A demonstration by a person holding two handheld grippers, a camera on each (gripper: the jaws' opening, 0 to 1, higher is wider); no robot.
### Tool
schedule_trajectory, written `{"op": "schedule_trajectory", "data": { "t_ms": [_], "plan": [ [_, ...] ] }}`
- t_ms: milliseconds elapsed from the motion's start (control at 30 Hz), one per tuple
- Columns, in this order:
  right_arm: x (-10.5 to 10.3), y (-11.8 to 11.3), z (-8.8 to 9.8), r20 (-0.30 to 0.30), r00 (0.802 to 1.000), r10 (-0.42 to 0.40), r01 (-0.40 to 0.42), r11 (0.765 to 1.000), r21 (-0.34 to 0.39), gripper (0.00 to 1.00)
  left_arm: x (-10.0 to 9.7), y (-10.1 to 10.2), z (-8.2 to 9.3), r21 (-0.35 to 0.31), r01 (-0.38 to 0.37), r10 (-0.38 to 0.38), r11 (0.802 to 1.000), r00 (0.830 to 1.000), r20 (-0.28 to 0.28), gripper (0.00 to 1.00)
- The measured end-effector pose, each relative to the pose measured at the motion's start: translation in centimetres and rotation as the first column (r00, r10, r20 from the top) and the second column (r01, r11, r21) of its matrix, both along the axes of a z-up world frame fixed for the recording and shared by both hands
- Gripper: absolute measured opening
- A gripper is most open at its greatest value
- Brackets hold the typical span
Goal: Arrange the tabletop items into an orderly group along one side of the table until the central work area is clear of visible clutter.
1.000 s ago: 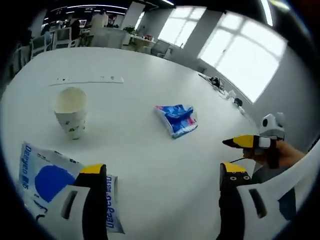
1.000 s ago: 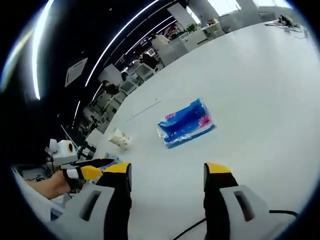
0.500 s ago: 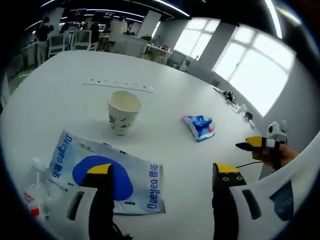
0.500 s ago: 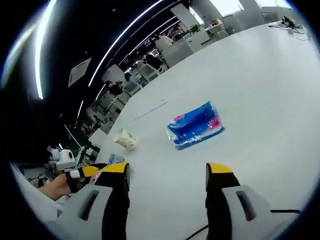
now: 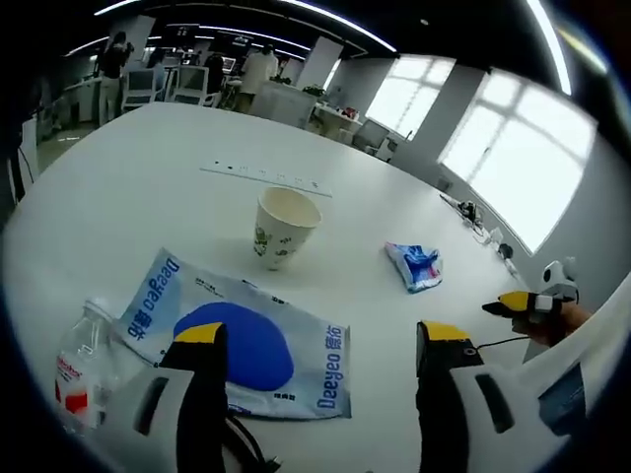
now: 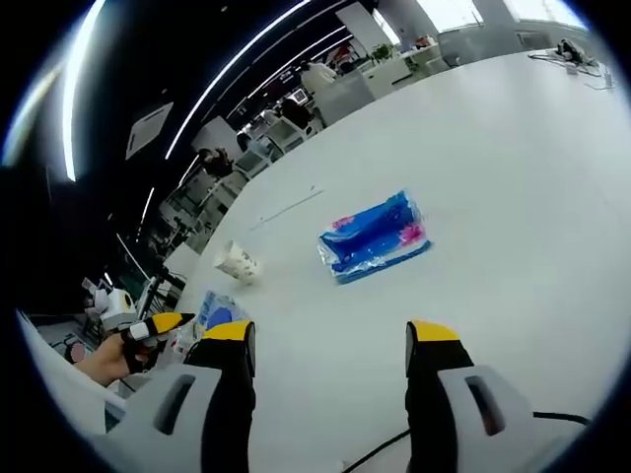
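The blue tissue pack lies alone out in the middle of the white surface, well apart from everything else, and it's the obvious stray. In the left gripper view it sits small beyond the paper cup, which stands upright near the flat blue-and-white pouch; a clear bottle with a red label lies just beside the pouch's edge. So a group is already forming on that near side.

Right tongs are spread wide with nothing between them, aimed just below the tissue pack. Left tongs are likewise parted and empty, hovering over the pouch.

The sensible play, I'd judge: right tongs go for the tissue pack. It's soft and crinkly, so come in low across its short width, pinch the body rather than a loose corner, then carry it over beside the cup. Lift, don't drag, and set it down short of the cup, because a light paper cup tips easily.
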State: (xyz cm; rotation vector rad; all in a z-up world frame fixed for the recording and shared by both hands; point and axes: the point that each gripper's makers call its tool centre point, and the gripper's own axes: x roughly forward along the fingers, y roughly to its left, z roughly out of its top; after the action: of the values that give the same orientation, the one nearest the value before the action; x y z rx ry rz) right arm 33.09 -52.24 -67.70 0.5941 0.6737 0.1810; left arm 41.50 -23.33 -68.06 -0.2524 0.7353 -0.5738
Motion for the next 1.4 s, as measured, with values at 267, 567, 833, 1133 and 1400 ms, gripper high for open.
{"op": "schedule_trajectory", "data": {
  "t_ms": [267, 567, 833, 1133, 1400],
  "plan": [
    [-0.8, -0.6, -1.0, -0.026, 1.0, -0.01, 0.01, 1.0, 0.001, 0.6, -0.9, 1.1, -1.0, 0.0, -0.034, 0.034, 0.999, 0.999, -0.032, 0.81],
    [-0.7, 0.0, -1.1, -0.037, 0.999, 0.007, -0.006, 1.0, 0.01, 0.6, -1.5, 2.9, -1.4, 0.006, -0.076, 0.077, 0.997, 0.996, -0.051, 0.82],
    [-0.8, -0.3, -1.2, -0.038, 0.999, -0.001, 0.002, 1.0, 0.018, 0.58, -1.0, 3.8, -1.1, 0.027, -0.086, 0.087, 0.996, 0.996, -0.037, 0.83],
    [-1.1, -0.6, -1.5, -0.041, 0.999, -0.023, 0.024, 0.999, 0.032, 0.57, -0.3, 5.4, -0.2, 0.034, -0.119, 0.12, 0.992, 0.993, -0.023, 0.81],
    [-1.2, -0.5, -1.9, -0.044, 0.999, -0.027, 0.029, 0.998, 0.05, 0.57, 0.5, 7.9, 0.2, 0.067, -0.161, 0.162, 0.985, 0.987, -0.009, 0.81]
  ]
}}
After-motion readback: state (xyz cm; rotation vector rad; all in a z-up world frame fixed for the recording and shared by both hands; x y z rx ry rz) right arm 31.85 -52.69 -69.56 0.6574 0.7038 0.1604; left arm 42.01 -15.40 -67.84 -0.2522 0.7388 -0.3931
